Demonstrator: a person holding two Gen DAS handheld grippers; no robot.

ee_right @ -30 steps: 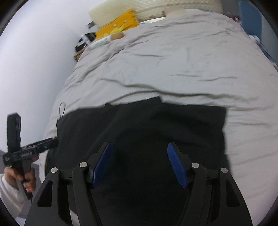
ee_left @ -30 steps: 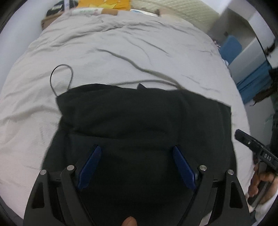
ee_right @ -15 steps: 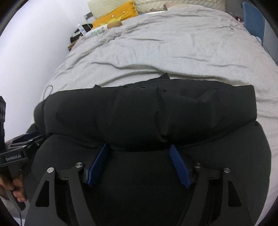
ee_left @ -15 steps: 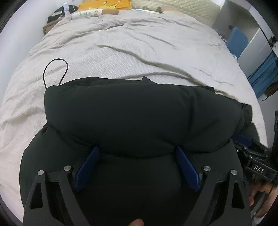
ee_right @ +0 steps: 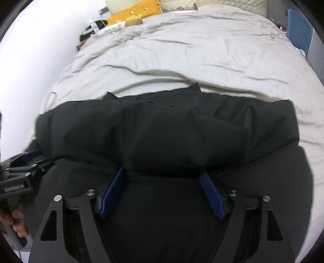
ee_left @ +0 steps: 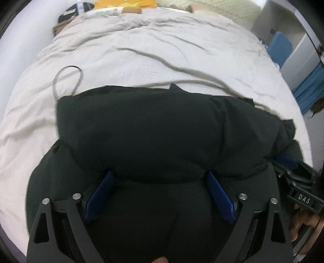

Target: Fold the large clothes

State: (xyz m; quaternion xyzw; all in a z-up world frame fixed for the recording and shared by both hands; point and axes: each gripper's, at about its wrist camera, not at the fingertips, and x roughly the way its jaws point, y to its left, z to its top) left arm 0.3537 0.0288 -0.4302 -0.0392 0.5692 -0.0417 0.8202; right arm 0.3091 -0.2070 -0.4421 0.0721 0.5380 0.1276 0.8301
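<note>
Folding a black jacket across the bed

Lying at the bed's (ee_left: pixel 141 66) near edge, the jacket (ee_left: pixel 162 131) runs lengthwise side to side, its top layer doubled toward the near edge. Left gripper (ee_left: pixel 160 178) and right gripper (ee_right: pixel 162 174) both stand spread over it, gripping nothing.

A rumpled grey bedsheet (ee_left: pixel 141 60), a yellow cushion (ee_right: pixel 131 13) at its head, a thin black cord loop (ee_left: pixel 66 81)

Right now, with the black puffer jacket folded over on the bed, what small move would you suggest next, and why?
Probably lift both grippers clear: the left gripper and right gripper stand open, and the black puffer jacket already lies doubled over on the grey bedspread, its folded edge between their blue pads, ungripped.
</note>
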